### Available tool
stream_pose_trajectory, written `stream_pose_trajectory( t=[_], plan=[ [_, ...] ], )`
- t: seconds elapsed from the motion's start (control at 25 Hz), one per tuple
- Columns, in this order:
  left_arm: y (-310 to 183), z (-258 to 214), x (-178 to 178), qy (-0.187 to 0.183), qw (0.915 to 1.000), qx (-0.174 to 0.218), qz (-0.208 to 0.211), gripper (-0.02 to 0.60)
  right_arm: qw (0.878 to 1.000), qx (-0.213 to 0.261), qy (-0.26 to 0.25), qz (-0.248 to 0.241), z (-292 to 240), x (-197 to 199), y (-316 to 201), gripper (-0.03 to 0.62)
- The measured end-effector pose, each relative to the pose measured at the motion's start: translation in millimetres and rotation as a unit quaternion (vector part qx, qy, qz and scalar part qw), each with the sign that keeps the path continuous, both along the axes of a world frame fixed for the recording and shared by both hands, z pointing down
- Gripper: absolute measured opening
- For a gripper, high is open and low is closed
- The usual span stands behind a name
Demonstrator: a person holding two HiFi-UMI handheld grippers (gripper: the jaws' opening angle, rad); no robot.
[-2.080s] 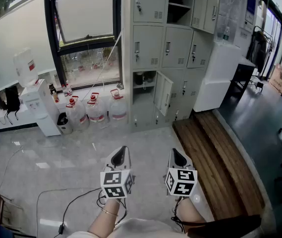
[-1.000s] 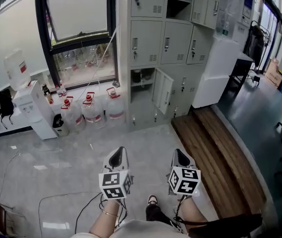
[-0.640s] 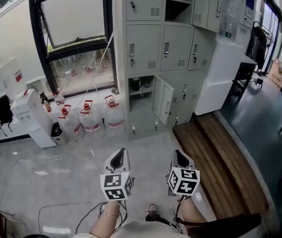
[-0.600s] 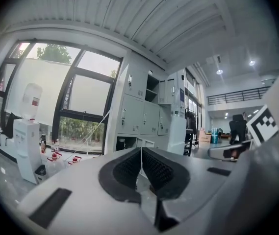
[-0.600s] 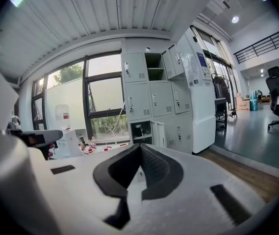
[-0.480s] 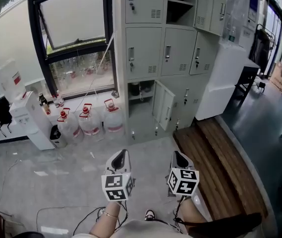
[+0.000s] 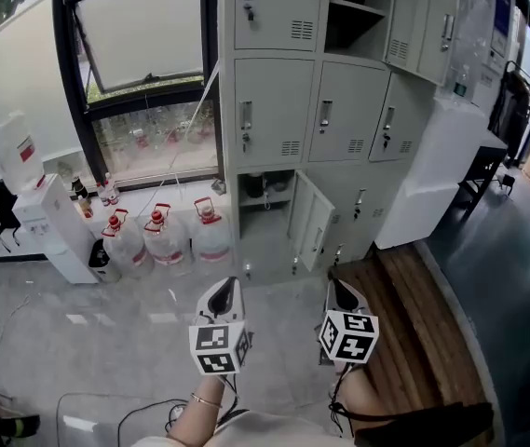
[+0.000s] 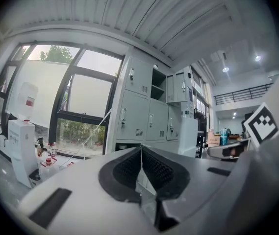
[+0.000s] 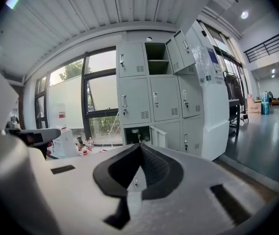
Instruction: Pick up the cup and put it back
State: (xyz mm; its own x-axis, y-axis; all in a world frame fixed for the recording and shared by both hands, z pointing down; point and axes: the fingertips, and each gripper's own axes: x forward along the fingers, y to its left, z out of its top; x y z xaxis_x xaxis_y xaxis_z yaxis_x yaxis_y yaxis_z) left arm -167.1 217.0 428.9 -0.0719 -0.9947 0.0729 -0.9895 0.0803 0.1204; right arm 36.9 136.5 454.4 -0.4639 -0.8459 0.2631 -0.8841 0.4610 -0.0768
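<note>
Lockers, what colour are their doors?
Light grey lockers, clearest in the head view.

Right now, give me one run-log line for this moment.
left hand-held gripper: shut, empty | right hand-held gripper: shut, empty | facing: lockers

1. Lockers [image 7: 339, 110]: light grey.
2. Window frame [image 7: 60, 73]: black.
3. Water jugs [image 7: 210, 236]: clear, red caps.
4. Floor [image 7: 78, 333]: pale grey, marbled; wooden strip [image 7: 404, 324]: brown.
5. Left gripper [image 7: 229, 285], right gripper [image 7: 337, 287]: white, black-and-white marker cubes, black ribbed fingers [image 8: 124, 173].
</note>
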Motion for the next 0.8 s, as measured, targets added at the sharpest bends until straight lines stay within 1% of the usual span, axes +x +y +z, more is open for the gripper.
stream_pose_trajectory(
  t=[0.28,0.4,0.6,0.8],
  plan=[
    [-54.9,16.2,-0.5,-0.005,0.9998,-0.016,0.010,0.012,1.000,-0.016,-0.005,-0.003,20.4,-8.6,-45.7,-0.008],
    [-85.2,21.8,0.3,-0.004,0.9997,-0.016,0.020,0.012,1.000,-0.019,-0.002,0.006,28.1,-5.5,-69.4,-0.009],
    [-149.2,26.4,-2.4,0.003,0.9992,-0.012,0.039,0.012,1.000,-0.017,0.000,0.026,30.7,-3.0,-124.1,-0.008],
    [-227.4,16.1,-18.2,0.008,0.9988,-0.002,0.049,0.012,0.999,-0.003,0.004,0.035,10.9,-17.9,-196.6,-0.009]
  ],
)
